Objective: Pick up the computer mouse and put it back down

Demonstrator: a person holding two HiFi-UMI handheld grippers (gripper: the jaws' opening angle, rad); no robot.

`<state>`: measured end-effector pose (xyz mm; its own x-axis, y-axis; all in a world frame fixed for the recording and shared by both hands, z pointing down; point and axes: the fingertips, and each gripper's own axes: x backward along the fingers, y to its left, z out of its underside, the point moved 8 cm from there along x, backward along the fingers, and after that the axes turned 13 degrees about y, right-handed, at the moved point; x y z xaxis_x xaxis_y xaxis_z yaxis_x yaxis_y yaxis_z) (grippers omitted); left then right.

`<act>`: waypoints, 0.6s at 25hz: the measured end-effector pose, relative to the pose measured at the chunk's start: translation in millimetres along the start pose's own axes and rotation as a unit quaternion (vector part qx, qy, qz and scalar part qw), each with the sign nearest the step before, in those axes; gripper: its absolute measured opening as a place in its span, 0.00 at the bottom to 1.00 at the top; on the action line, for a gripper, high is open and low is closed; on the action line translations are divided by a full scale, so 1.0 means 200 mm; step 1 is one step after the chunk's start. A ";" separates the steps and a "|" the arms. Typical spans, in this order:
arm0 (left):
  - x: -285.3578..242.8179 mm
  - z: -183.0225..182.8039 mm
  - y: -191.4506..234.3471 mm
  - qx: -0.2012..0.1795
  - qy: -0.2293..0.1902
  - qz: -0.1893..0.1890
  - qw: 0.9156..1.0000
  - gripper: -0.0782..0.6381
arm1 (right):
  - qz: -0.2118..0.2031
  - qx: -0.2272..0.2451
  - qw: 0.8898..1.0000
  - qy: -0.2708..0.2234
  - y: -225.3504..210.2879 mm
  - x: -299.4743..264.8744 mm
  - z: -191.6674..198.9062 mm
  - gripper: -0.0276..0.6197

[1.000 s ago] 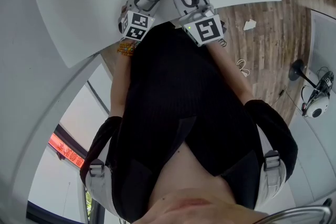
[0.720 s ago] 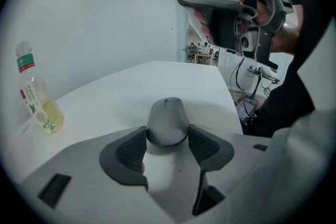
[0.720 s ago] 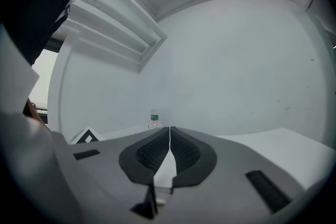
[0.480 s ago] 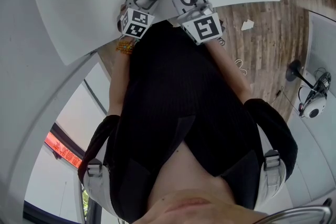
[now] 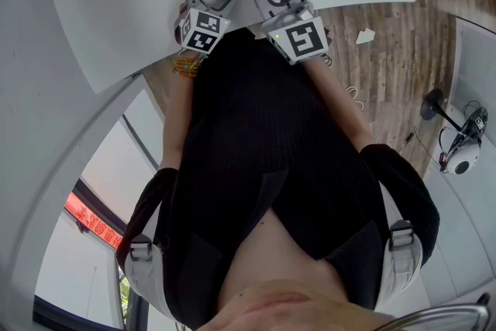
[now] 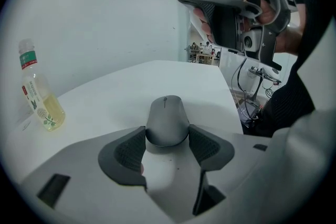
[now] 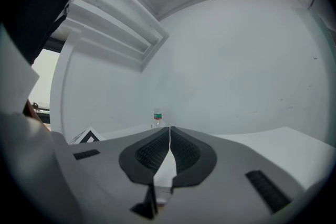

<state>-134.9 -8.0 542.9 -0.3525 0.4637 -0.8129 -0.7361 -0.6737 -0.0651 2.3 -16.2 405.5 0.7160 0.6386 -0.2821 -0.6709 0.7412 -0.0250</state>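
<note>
My left gripper (image 6: 167, 140): jaws spread wide, pads touching both flanks of computer mouse (image 6: 167, 117), clamped on its rear end. Mouse grey, scroll wheel pointing away from me, low over white bench (image 6: 110, 94); cannot tell if its underside touches bench. My right gripper (image 7: 169, 131): jaws pressed together, nothing between them, held higher, to right of left one. Farther off, toward bench's left side, plastic bottle (image 6: 38, 93) with yellowish liquid stands upright, well apart from mouse.
</note>
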 end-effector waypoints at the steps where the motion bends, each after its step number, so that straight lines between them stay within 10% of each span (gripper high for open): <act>1: 0.00 0.00 0.00 0.000 -0.002 0.000 1.000 0.47 | -0.001 0.000 1.000 0.001 0.00 -0.01 0.00 0.09; 15: 0.04 0.01 0.02 0.038 -0.043 0.017 0.998 0.49 | -0.011 0.000 1.000 0.000 0.01 -0.02 0.00 0.09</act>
<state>-142.1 -6.1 536.2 -0.4245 0.4904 -0.7611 -0.7631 -0.6462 0.0093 -1.3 -17.5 406.1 0.7302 0.6229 -0.2807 -0.6558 0.7543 -0.0318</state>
